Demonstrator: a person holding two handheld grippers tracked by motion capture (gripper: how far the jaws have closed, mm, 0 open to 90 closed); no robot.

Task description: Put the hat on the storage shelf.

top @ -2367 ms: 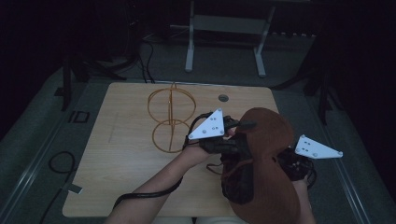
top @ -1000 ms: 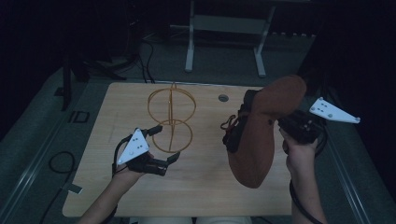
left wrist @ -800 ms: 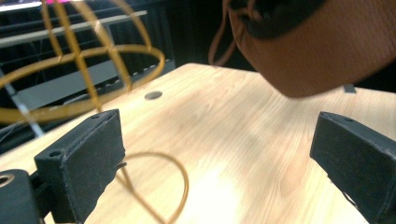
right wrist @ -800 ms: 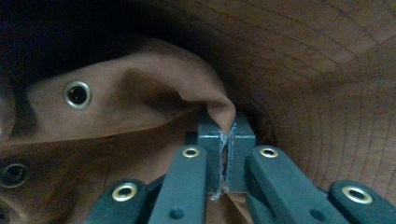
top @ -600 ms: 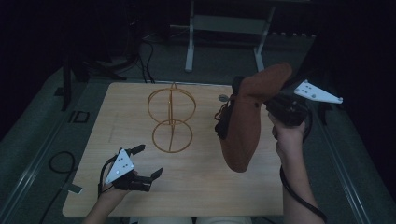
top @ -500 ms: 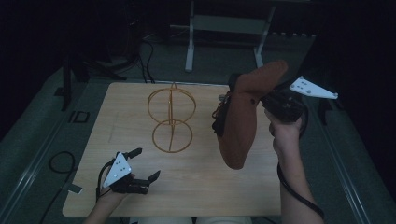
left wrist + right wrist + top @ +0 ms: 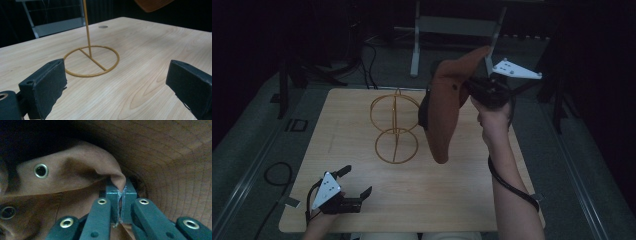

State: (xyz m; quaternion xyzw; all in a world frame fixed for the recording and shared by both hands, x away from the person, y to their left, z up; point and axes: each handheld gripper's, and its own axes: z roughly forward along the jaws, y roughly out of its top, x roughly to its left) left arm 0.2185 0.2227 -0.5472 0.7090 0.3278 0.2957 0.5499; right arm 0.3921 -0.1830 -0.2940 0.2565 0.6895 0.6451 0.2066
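Brown hat (image 7: 444, 107) is held in the air above the far right part of the worktop (image 7: 462, 190), hanging brim-down just beside the gold wire stand (image 7: 395, 125). Its fabric is clamped between the closed jaws of the right tool (image 7: 477, 90), as seen in the right gripper view (image 7: 121, 202). Compared with a second ago, the hat has been carried farther back and toward the stand. The left tool (image 7: 354, 182) has been drawn back to the near left corner, low over the worktop, with its jaws apart and nothing between them. The stand's base ring (image 7: 91, 61) lies ahead of the left tool; a round grommet (image 7: 103, 26) is set beyond it.
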